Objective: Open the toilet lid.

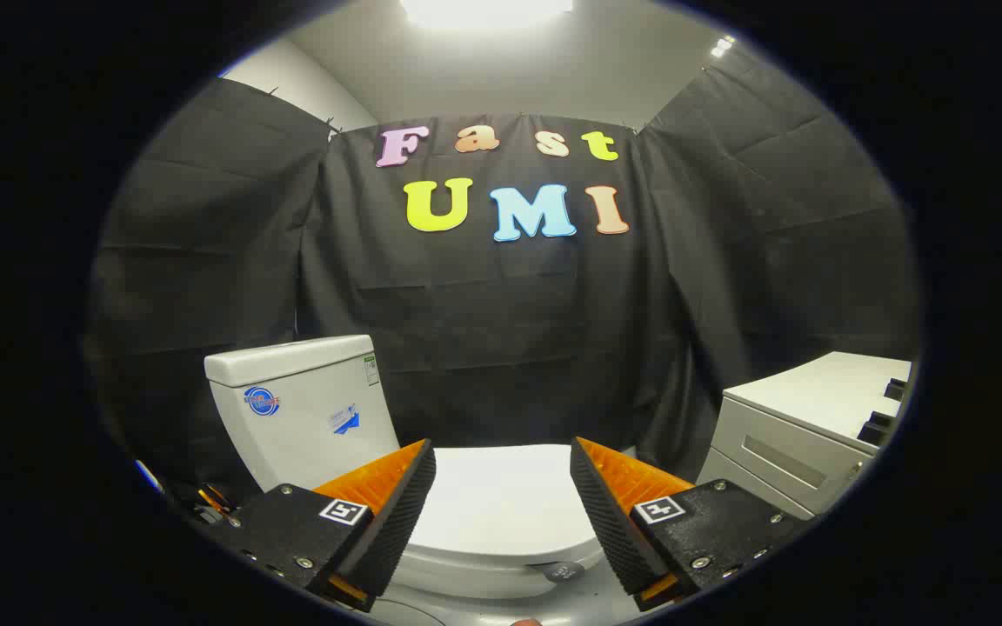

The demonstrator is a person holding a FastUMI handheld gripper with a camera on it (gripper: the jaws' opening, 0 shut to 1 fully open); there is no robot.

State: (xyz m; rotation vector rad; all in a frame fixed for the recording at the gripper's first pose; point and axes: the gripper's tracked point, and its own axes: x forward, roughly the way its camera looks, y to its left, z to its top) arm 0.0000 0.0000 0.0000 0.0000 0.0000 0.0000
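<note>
Hand-held gripper (503, 496) spread wide, gripping nothing — the closed white toilet lid (501, 504) lies flat between and just beyond its fingers; cistern (301, 409) behind, a white cabinet (801, 426) alongside.

The toilet tank (301, 409) bears three markings on its front face: a round blue-and-red emblem (262, 401) near its top corner, a small blue sticker (345, 421) lower down, and a narrow label (370, 369) at its far upper edge. Print on all three is too small to read. Each finger (379, 513) of the gripper (503, 513) carries a square black-and-white coded marker (344, 511); these appear to be machine codes, not text.
</note>
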